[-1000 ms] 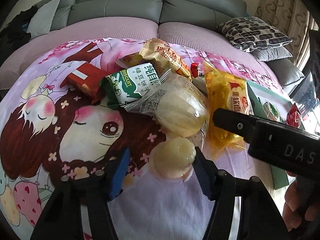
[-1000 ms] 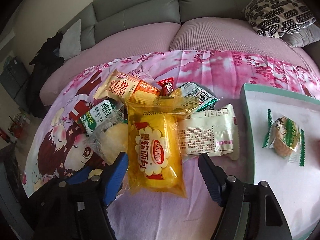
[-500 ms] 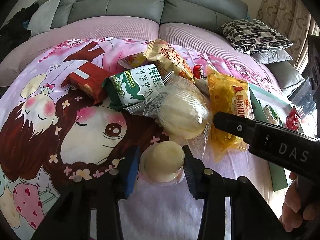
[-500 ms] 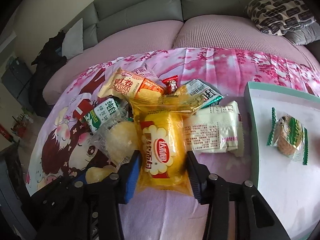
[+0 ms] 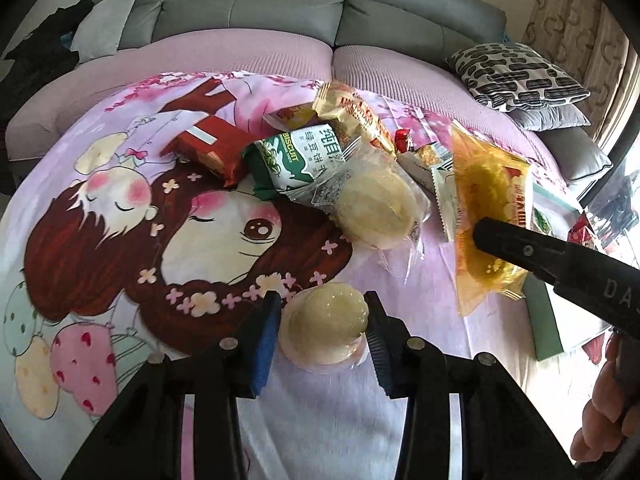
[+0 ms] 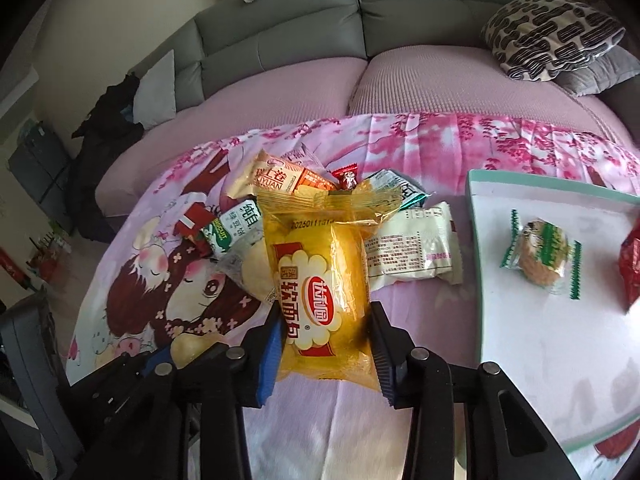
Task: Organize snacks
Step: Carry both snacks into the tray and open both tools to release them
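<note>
The left claw (image 5: pixel 322 326) pinches a round pale jelly cup (image 5: pixel 325 322), scalloped at its rim and glossy, both blue pads pressed to its sides at the bottom centre of the left wrist view. The right claw (image 6: pixel 326 334) has just been closing and now pinches a yellow bread packet (image 6: pixel 320 280) of crinkly see-through film, its sealed top fanning out toward 12 o'clock.

Beyond both lies the heap of other snacks on a cartoon-printed pink cloth (image 5: pixel 120 216). At 12 o'clock from the jelly cup sits a clear-wrapped pale bun (image 5: pixel 374 206), soft and domed; at 11 o'clock from that, a green-and-white biscuit pack (image 5: pixel 298 160) and a dark red packet (image 5: pixel 208 144). A tan, shiny packet (image 5: pixel 352 114) lies at the far edge of the heap. In the right wrist view a flat white packet (image 6: pixel 412 246) with small print lies at 2 o'clock from the bread, and a small red sweet (image 6: pixel 347 175) at 12 o'clock.

At 3 o'clock stands a white tray (image 6: pixel 520 332) with a pale green rim (smooth, shallow), holding a round cake in a green-edged clear wrapper (image 6: pixel 542 254). The right claw's black arm crosses in front of the bread in the left view. Behind everything, a grey sofa (image 6: pixel 420 0) with ribbed pink seat covers and a black-and-white patterned cushion (image 6: pixel 550 32).
</note>
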A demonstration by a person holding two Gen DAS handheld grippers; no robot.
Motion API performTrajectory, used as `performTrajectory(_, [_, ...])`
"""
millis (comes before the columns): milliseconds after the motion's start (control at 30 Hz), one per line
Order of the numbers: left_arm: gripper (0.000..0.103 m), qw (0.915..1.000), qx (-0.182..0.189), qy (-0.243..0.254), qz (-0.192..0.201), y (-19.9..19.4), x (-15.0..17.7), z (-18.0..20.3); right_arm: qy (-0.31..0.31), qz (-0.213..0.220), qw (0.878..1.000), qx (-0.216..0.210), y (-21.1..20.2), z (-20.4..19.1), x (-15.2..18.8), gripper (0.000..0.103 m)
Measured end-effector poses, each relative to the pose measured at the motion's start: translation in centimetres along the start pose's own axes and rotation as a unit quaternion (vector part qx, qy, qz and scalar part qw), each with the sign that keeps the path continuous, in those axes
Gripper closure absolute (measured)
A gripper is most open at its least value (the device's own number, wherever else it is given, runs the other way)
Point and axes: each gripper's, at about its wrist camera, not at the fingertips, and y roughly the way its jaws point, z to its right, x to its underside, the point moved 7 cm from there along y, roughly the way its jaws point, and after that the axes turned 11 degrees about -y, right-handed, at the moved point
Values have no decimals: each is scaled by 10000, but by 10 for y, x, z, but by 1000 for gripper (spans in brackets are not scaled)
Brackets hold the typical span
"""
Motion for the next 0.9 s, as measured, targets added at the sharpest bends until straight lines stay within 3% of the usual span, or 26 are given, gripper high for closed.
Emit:
performTrajectory(300, [60, 9996, 126, 195, 188, -32, 0, 25, 231, 170, 9994, 188, -38, 25, 11, 60])
performTrajectory(500, [60, 9977, 269, 528, 342, -48, -3, 63, 512, 286, 9974, 429, -64, 64, 21, 60])
performTrajectory(900, [60, 9897, 572, 1288, 240, -47, 13, 152, 1063, 299, 9891, 972, -102, 157, 58, 60])
